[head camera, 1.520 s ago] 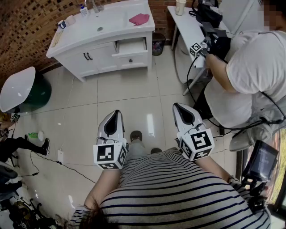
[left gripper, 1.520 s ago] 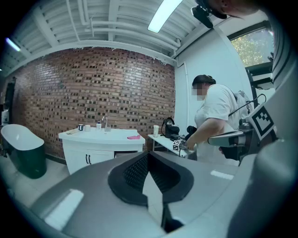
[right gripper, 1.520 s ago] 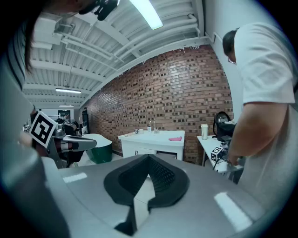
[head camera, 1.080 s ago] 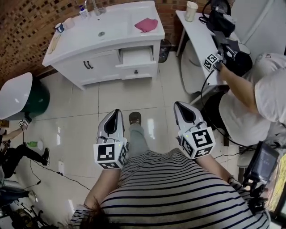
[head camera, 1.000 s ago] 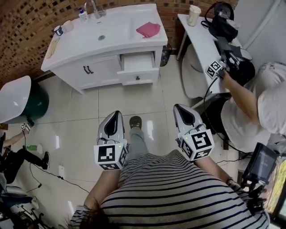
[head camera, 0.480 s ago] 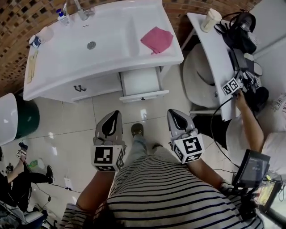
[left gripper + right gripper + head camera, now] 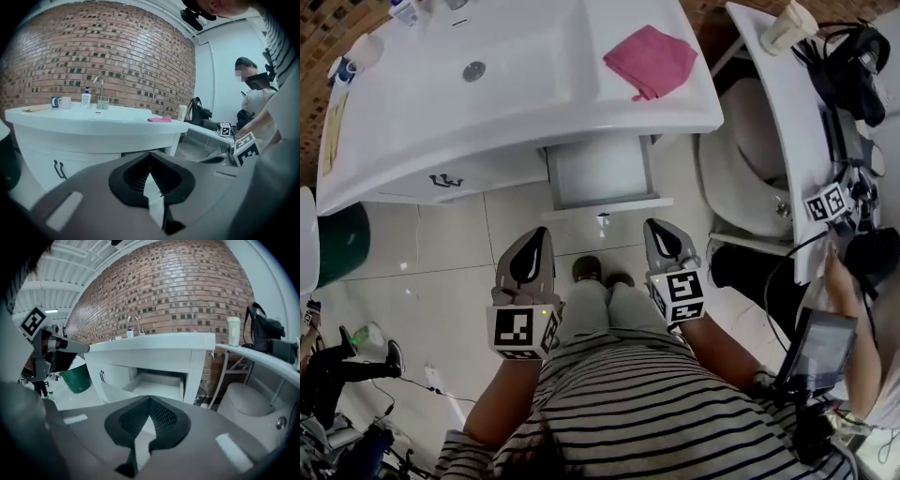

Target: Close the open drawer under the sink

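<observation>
The left tool (image 7: 536,246) has its jaws pressed together at the tips, with nothing between them. The right tool (image 7: 660,236) is the same, jaws together and empty. Both hover side by side above the tiled floor (image 7: 450,244), with the person's shoes (image 7: 586,268) between them.

Ahead of the tips lies a narrow strip of bare tile, then the drawer (image 7: 598,171), pulled well out from under the right part of the counter (image 7: 703,111). Its front panel is the nearest edge, closer to the right tool than to the left and touching neither. A small knob (image 7: 602,218) juts from it. The drawer's inside seems to show only its white bottom, though the counter's rim overhangs its back part.

Left of the drawer are cabinet doors with dark handles (image 7: 445,179). Right of it, past the cabinet's corner, sits a white rounded seat (image 7: 750,178), leaving a gap of floor beside the right tool.

The basin (image 7: 516,66) is sunk into the counter and has a drain in its bottom. A pink cloth (image 7: 652,60) lies on the flat part right of the basin, above the drawer. A green bin (image 7: 337,246) stands well off to the left.
</observation>
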### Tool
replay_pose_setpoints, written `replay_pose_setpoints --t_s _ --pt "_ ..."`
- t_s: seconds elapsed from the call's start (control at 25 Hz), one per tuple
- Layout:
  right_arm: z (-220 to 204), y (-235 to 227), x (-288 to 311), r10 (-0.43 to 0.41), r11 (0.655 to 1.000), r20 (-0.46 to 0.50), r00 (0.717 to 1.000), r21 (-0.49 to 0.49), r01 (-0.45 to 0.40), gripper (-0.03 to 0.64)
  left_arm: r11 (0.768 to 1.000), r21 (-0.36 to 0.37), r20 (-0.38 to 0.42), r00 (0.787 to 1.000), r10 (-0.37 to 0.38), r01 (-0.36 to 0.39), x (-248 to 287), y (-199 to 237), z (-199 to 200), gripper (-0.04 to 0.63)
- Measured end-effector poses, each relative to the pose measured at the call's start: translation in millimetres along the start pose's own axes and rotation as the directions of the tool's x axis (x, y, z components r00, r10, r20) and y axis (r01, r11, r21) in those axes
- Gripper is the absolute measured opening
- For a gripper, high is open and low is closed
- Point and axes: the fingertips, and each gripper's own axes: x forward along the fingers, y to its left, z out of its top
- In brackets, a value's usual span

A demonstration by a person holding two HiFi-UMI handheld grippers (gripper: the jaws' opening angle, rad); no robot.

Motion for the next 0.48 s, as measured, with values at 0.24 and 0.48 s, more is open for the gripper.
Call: replay_pose_setpoints --t_s 0.24,0.48 --pt "-42.5 -15.3 40.6 0.002 1.0 -0.017 1.0 0.008 -0.002 -0.002 0.999 -0.028 -0.022 1.0 0.018 -0.018 25.6 6.5 -45.0 0.014" --pt "-41.3 -16.1 52.8 0.003 1.0 -0.011 1.0 0.006 -0.003 -0.002 0.998 -0.043 -0.037 0.998 0.041 -0.043 28.8 19.8 -50.9 0.014"
